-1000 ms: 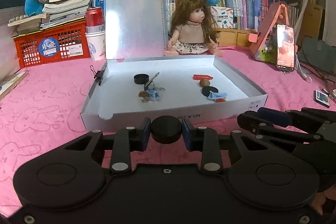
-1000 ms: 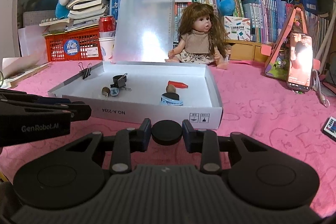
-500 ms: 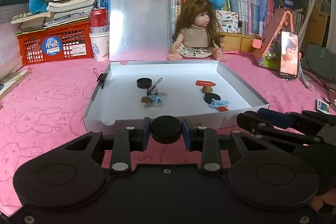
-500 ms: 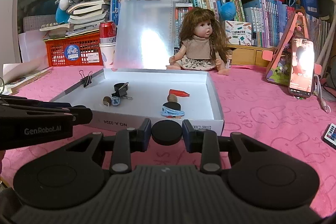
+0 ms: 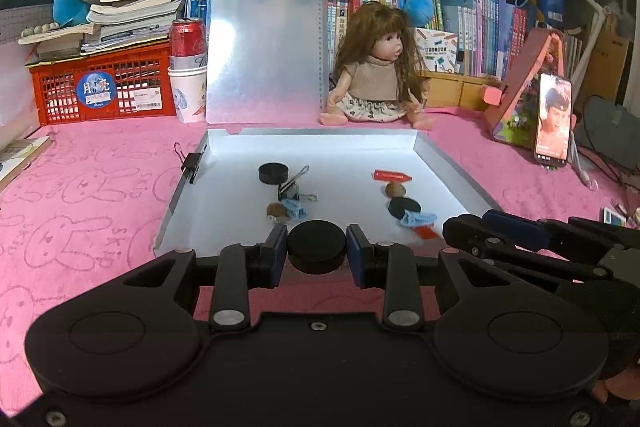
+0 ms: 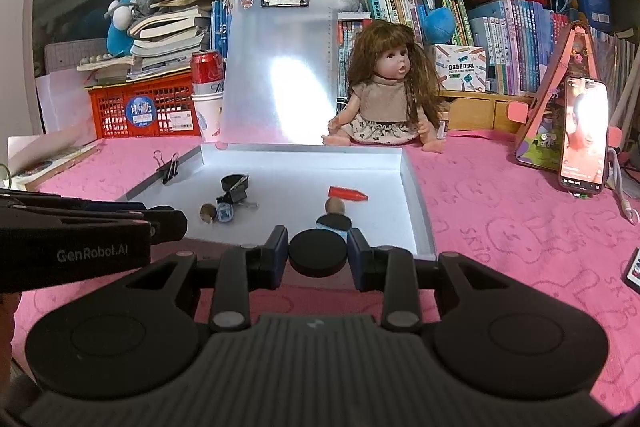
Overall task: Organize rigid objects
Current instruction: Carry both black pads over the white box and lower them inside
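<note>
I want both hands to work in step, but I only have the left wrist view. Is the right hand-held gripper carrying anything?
Observer: Yes. The right hand-held gripper is shut on a black disc.
Operator: Is the disc seated well?
Observer: It lies flat, squarely between the blue pads.
Operator: Is there anything near the doll that I'm missing?
Observer: A small bottle stands beside the doll, by its leg.
</note>
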Available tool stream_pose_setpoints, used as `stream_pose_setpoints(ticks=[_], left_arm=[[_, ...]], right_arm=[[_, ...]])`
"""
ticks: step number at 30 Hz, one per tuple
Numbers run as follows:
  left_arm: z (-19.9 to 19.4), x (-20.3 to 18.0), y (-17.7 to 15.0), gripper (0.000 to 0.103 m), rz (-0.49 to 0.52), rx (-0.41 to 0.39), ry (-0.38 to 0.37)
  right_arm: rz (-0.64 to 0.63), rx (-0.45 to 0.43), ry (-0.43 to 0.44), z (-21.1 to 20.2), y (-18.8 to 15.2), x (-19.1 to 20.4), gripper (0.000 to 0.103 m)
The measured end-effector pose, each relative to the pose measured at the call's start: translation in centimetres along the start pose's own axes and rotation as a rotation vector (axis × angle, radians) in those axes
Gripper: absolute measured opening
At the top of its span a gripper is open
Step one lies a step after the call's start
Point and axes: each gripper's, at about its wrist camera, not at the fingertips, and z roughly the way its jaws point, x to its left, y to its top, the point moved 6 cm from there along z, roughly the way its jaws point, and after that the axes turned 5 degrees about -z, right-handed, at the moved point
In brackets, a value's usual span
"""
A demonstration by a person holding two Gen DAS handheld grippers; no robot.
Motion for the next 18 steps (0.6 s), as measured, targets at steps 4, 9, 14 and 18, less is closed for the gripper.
stream_pose_setpoints(ticks=[4,9,14,18], left_arm=[[0.7,0.3,1.1,0.031,-0.001,-0.008,0.008],[1.9,1.1,2.5,0.031,-0.029,-0.002,0.01],[3.5,1.6,3.8,0.031,-0.036,0.008,0.018],[5.1,1.9,4.5,0.031,-0.041,0.022,0.034]], right_arm=[[0.024,0.0,0.002,0.8,0.9,-0.4,0.037],[0.056,0.019,0.004,2.1,1.7,-1.1,0.037],[0.06,0.031,0.004,3.3,2.4,-1.4,0.037],[0.072,0.041,0.003,4.4,3.2,-1.8,0.037]])
